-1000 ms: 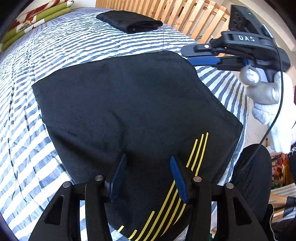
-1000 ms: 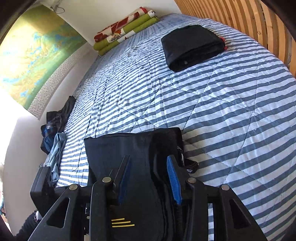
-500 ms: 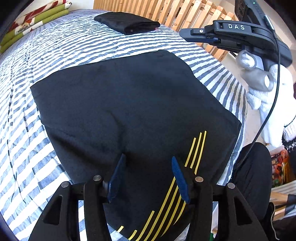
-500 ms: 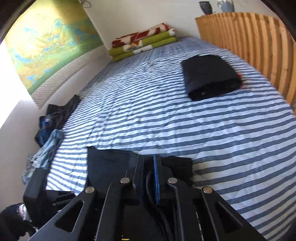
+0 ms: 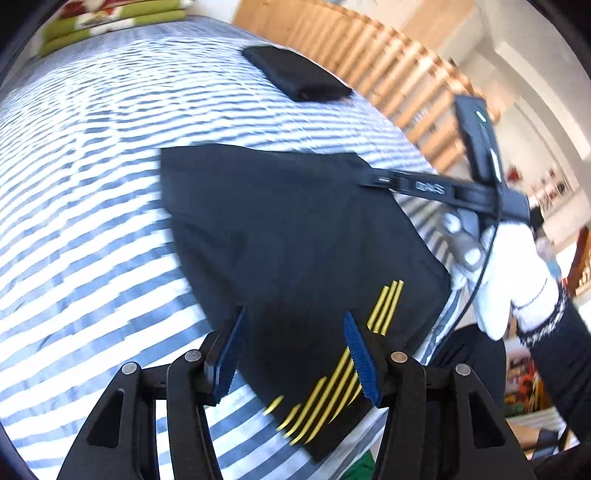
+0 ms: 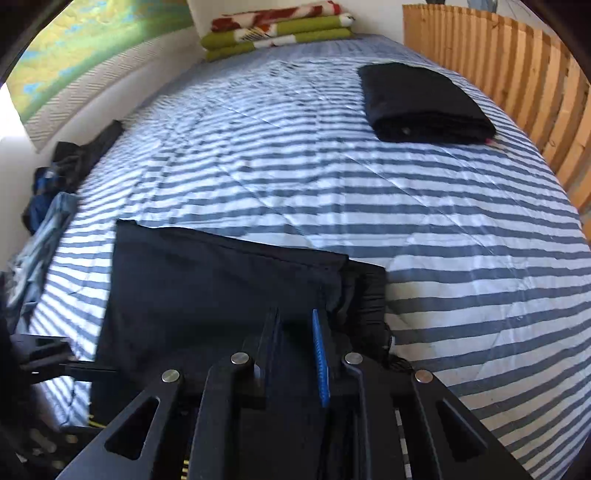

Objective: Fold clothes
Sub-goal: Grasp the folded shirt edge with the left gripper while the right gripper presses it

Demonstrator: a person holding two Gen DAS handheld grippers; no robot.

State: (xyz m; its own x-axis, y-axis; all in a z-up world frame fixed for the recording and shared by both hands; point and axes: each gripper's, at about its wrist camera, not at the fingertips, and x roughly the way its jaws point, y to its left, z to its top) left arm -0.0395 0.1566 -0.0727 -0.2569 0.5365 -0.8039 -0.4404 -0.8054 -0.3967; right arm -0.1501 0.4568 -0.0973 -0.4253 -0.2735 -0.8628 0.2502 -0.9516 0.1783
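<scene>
A black garment with yellow stripes (image 5: 295,236) lies spread on the striped bed cover (image 5: 92,221). My left gripper (image 5: 293,345) hovers open over its near edge, with nothing between the blue pads (image 5: 360,358). Held by a white-gloved hand (image 5: 498,280), my right gripper (image 5: 373,180) reaches to the garment's far right corner. In the right wrist view my right gripper (image 6: 295,343) is shut on a bunched fold of the black garment (image 6: 207,280) near that corner.
A folded black garment (image 6: 424,103) rests farther up the bed beside the wooden slatted rail (image 6: 517,81). Folded green and red blankets (image 6: 277,31) lie at the bed's head. A heap of loose clothes (image 6: 55,177) sits along the left wall.
My right gripper went from open to shut on the garment's corner. The left gripper has swung left and stays open over the near edge.
</scene>
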